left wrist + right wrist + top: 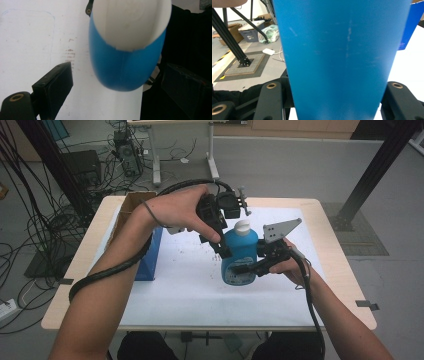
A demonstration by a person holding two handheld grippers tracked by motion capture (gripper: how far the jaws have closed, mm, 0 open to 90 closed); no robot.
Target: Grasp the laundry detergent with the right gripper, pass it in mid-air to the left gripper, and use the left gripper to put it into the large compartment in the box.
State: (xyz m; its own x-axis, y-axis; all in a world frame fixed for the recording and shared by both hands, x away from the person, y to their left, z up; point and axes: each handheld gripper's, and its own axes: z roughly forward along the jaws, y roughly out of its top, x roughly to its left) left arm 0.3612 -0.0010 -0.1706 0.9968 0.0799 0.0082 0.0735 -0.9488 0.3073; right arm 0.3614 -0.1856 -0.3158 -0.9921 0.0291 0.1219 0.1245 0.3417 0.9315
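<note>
Apparently capped, blue bottle [239,257] sits clamped in right gripper [250,266].

right tongs [243,268] clamp blue bottle [239,255] | left tongs [223,247] at its top | white sheet [190,285]

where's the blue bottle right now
In the high view the blue bottle stands upright near the middle of the white sheet, gripped around its body by the right gripper, with the left gripper at its shoulder.
</note>
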